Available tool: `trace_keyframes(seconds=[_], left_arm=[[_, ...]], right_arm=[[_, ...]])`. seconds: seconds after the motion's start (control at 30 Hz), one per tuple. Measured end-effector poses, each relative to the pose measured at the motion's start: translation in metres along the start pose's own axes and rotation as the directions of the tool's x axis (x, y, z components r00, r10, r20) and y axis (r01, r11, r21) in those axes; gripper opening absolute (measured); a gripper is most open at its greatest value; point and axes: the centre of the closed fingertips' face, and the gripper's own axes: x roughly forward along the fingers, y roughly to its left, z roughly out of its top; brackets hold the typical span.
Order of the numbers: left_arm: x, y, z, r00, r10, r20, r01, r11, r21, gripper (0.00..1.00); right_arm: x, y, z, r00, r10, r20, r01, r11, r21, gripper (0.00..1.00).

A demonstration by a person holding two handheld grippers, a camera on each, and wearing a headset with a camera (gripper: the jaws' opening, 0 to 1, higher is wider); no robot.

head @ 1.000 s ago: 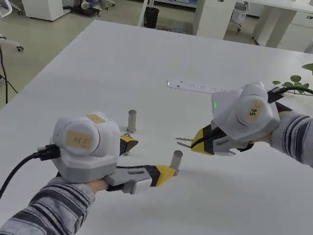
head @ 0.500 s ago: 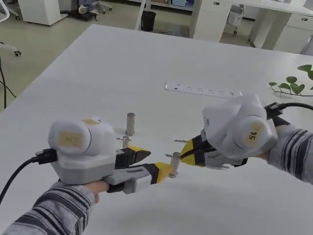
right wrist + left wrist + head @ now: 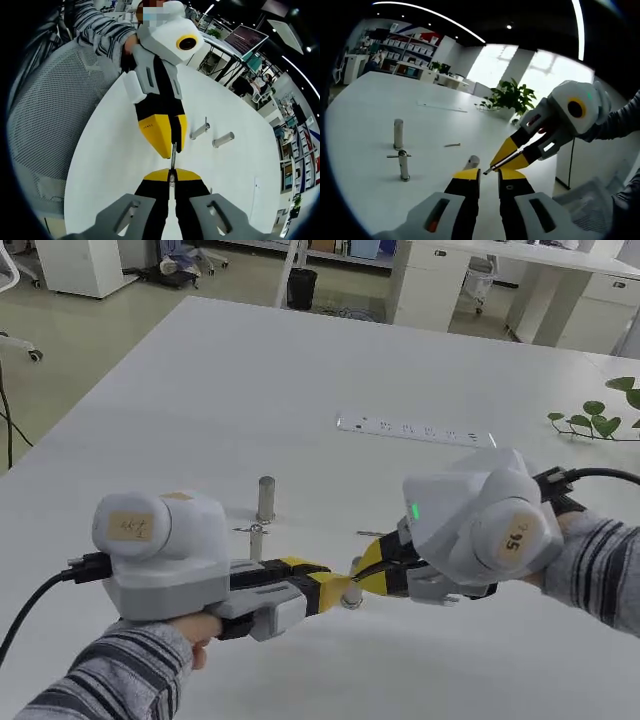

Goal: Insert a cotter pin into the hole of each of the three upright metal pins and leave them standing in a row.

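Note:
Three metal pins stand on the white table (image 3: 200, 390). The far pin (image 3: 266, 498) is bare. The middle pin (image 3: 257, 538) has a cotter pin through it. My left gripper (image 3: 338, 587) is shut on the near pin (image 3: 352, 592) at its yellow tips. In the left gripper view that pin's top (image 3: 472, 161) rises just behind one of the left gripper's (image 3: 490, 174) jaws. My right gripper (image 3: 368, 575) is shut on a cotter pin (image 3: 173, 157), whose free end touches the near pin between the left jaws. A loose cotter pin (image 3: 370, 534) lies on the table.
A white power strip (image 3: 415, 427) lies across the table farther back. A green plant sprig (image 3: 595, 412) lies at the right edge. Office furniture stands beyond the table. A black cable (image 3: 30, 615) trails from the left gripper.
The left jaws went from wide open to shut on the near pin. The right gripper moved left and down, bringing its cotter pin up to that pin.

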Motion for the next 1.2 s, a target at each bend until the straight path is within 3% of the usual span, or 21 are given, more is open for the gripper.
trace_keyframes(seconds=[0.67, 0.77, 0.93, 1.07, 1.2], left_arm=[[-0.002, -0.001, -0.002, 0.9998, -0.017, 0.01, 0.017, 0.998, -0.068, 0.0], [-0.001, -0.003, -0.004, 0.9997, -0.023, 0.007, 0.024, 0.999, -0.039, 0.0], [0.0, -0.006, -0.004, 0.9994, -0.034, -0.007, 0.035, 0.996, 0.082, 0.0], [0.001, -0.015, -0.002, 0.9972, -0.074, 0.005, 0.073, 0.991, 0.115, 0.0], [0.002, -0.015, -0.002, 0.9969, -0.079, -0.004, 0.079, 0.985, 0.151, 0.0]], right_arm=[[0.005, 0.001, 0.005, 0.9997, -0.009, 0.025, 0.008, 1.0, 0.028, 0.0], [0.005, 0.002, 0.004, 0.9996, -0.003, 0.029, 0.002, 0.999, 0.035, 0.0], [0.004, 0.006, 0.003, 0.9994, 0.008, 0.033, -0.009, 0.999, 0.041, 0.0], [0.004, 0.008, -0.003, 0.9994, 0.018, 0.03, -0.021, 0.997, 0.077, 0.0], [0.002, 0.01, -0.006, 0.9983, 0.031, 0.049, -0.037, 0.991, 0.127, 0.0]])
